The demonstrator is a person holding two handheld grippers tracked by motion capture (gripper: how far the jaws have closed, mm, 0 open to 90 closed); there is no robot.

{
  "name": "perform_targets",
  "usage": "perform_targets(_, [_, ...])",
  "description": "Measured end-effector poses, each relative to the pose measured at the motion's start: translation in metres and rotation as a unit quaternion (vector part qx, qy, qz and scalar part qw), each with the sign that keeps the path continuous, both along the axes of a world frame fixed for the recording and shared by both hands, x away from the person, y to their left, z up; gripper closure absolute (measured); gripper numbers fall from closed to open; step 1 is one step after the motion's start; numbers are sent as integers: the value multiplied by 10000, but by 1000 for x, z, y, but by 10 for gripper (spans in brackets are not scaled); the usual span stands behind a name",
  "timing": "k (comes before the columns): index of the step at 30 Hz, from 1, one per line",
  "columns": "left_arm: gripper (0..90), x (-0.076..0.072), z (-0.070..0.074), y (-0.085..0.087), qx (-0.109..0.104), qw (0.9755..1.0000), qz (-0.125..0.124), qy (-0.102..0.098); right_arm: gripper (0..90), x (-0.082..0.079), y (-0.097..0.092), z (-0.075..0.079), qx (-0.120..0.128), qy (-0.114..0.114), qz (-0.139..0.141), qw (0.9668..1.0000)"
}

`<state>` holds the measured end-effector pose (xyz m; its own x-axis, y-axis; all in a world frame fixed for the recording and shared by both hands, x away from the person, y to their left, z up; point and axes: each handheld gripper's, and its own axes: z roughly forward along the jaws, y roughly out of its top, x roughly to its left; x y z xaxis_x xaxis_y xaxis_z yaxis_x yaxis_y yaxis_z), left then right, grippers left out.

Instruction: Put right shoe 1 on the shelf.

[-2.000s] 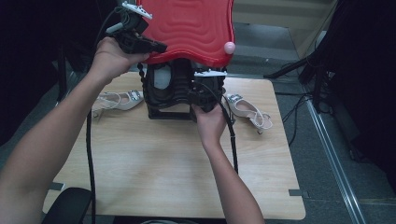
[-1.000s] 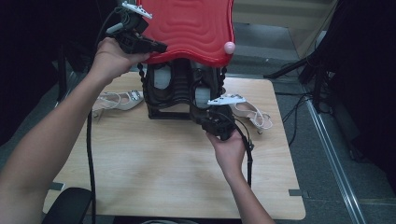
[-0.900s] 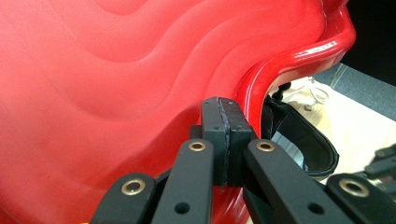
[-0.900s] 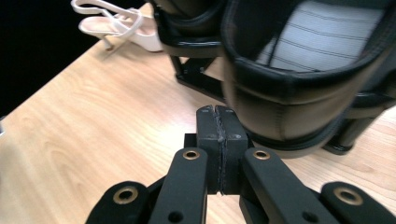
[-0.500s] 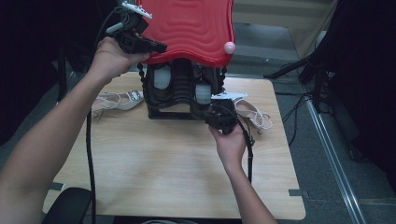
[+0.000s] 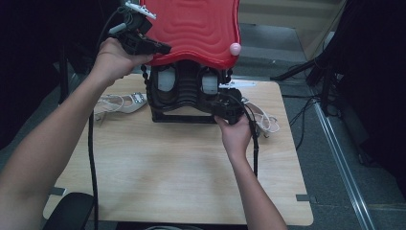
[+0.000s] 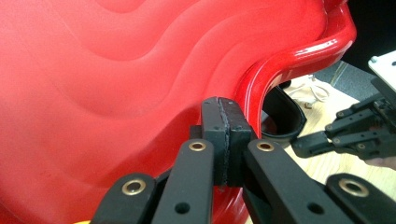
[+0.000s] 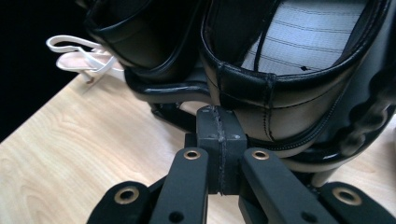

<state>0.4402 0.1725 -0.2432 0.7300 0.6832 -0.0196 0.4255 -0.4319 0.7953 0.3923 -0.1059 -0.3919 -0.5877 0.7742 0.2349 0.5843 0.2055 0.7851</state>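
Left gripper: jaws pressed flat together, empty, tips against the red lid at its left edge. Right gripper: jaws likewise closed, holding nothing, just before the black shoe in the rack beneath that lid. The right gripper view adds mesh lining; the high view adds white sandals, apparently paired, flanking the rack.
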Motion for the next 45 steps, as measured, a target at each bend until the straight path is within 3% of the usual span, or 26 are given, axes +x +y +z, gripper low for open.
perform_targets(7, [900, 0, 0, 0, 2, 10000, 2, -8, 900, 13, 2, 4, -57, 9, -8, 10000])
perform_targets(9, [900, 0, 0, 0, 6, 10000, 5, -2, 900, 16, 2, 4, -204, -50, -34, 9998])
perform_targets(11, [900, 0, 0, 0, 0, 10000, 7, -6, 900, 22, 2, -1, -341, 49, -208, 9992])
perform_targets(14, [900, -1, 0, 0, 20, 10000, -5, -48, 900, 24, -4, -5, -32, 213, -151, 9997])
perform_targets(16, [900, -1, 0, 0, 2, 10000, 9, -42, 900, 21, -6, -5, -9, 77, -128, 9999])
perform_targets(20, [900, -1, 1, -1, 22, 10000, 58, 25, 900, 12, -10, 0, 23, 23, -11, 10000])
perform_targets(25, [892, -4, 4, 1, -15, 9999, 109, 1, 879, 1, -13, 0, 84, 67, 146, 9998])
perform_targets(27, [844, -6, 8, 6, -204, 9998, 72, 32, 871, -4, -14, -2, 90, 1, 191, 9998])
perform_targets(30, [799, -14, 14, 12, -272, 9996, 1, 9, 844, -9, -16, -4, 139, 11, 263, 9996])
perform_targets(33, [705, -22, 16, 17, -390, 9991, -130, 111, 788, -14, -18, -7, 160, 42, 345, 9993])
perform_targets(45, [561, -52, -5, 27, -360, 9983, -369, 256, 576, -35, -31, -16, 260, -84, 663, 9974])
